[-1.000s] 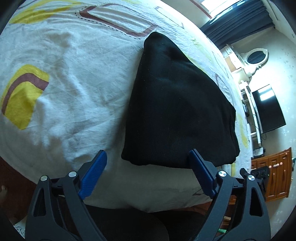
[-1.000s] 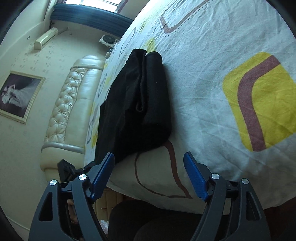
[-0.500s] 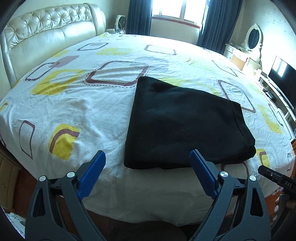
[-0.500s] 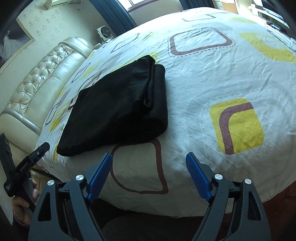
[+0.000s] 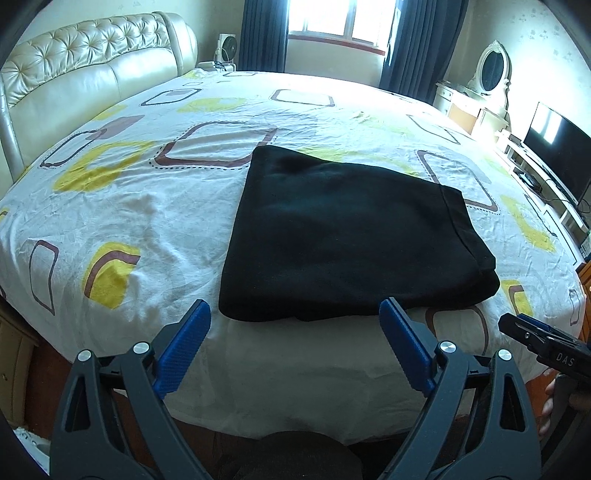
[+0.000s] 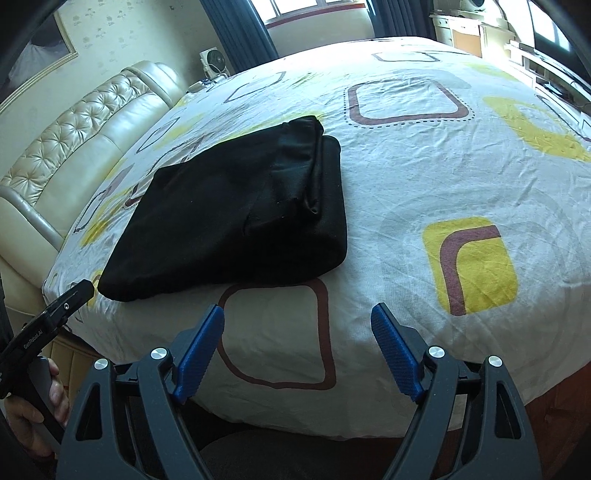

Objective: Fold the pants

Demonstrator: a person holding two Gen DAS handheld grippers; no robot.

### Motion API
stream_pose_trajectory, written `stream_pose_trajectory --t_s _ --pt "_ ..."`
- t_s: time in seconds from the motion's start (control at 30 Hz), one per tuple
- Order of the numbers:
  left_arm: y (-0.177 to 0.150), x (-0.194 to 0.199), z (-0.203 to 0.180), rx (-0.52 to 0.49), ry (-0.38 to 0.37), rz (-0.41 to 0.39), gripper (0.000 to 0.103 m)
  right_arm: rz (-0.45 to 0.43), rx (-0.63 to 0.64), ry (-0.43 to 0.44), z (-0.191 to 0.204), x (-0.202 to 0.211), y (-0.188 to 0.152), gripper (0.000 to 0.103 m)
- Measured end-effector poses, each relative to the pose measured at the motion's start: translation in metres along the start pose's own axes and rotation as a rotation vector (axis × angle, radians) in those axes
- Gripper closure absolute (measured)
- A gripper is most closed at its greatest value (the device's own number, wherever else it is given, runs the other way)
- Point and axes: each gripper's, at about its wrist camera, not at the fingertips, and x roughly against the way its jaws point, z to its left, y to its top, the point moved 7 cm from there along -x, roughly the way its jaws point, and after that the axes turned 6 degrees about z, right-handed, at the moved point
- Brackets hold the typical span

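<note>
The black pants [image 5: 347, 236] lie folded into a flat rectangle on the bed, near its front edge; they also show in the right wrist view [image 6: 236, 218], with the waistband end toward the right. My left gripper [image 5: 295, 325] is open and empty, held back off the bed's front edge, just short of the pants. My right gripper [image 6: 297, 328] is open and empty, off the bed edge to the right of the pants. Each gripper shows at the edge of the other's view.
The bed has a white sheet [image 5: 155, 206] with yellow and brown squares and a cream tufted headboard [image 5: 85, 77] at the left. A television [image 5: 554, 155] and a dresser with an oval mirror [image 5: 493, 70] stand at the right; a window [image 5: 332, 18] is behind.
Both grippers have pulled back from the bed and levelled out, so the whole bed and room now show. The folded pants have not moved.
</note>
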Motion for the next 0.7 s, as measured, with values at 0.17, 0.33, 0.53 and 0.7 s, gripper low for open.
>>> stream_pose_trajectory --t_s 0.17,0.33,0.53,0.7 --pt "0.0 0.0 -0.007 -0.02 -0.009 -0.004 0.01 -0.028 -0.003 -0.004 0.003 0.005 0.002 0.022" --pt "0.0 0.001 -0.01 -0.026 -0.013 -0.007 0.01 -0.035 0.014 -0.006 0.008 0.005 0.0 0.022" --pt "0.0 0.001 -0.01 -0.02 -0.012 -0.004 0.01 -0.036 0.027 -0.013 0.013 0.004 -0.003 0.022" --pt "-0.001 0.001 -0.01 -0.012 -0.013 0.0 0.01 -0.033 0.025 -0.016 0.013 0.003 -0.004 0.022"
